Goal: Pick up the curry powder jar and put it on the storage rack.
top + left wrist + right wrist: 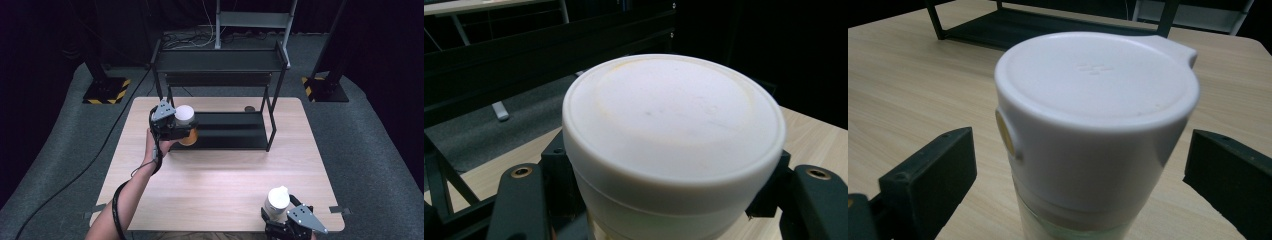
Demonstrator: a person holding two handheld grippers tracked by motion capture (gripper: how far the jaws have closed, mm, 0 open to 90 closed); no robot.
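High view: white-lidded jar (184, 116) was clamped by left gripper (172, 127) at rack (220, 131), probably for shelving; right gripper (290, 225) jaws were apart around bottle (277, 202).

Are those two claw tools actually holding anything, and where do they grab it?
The left gripper clamps a white-lidded orange jar by its sides, just under the lid. The right gripper's jaws stand apart from the white-capped bottle, holding nothing.

An orange jar (186, 126) with a round white lid stands upright, clamped in the left tool (172, 127), off the bench (215, 185) by the shelf rack's left end. A white-capped bottle (276, 202) with a pale body stands upright at the bench's near right edge.
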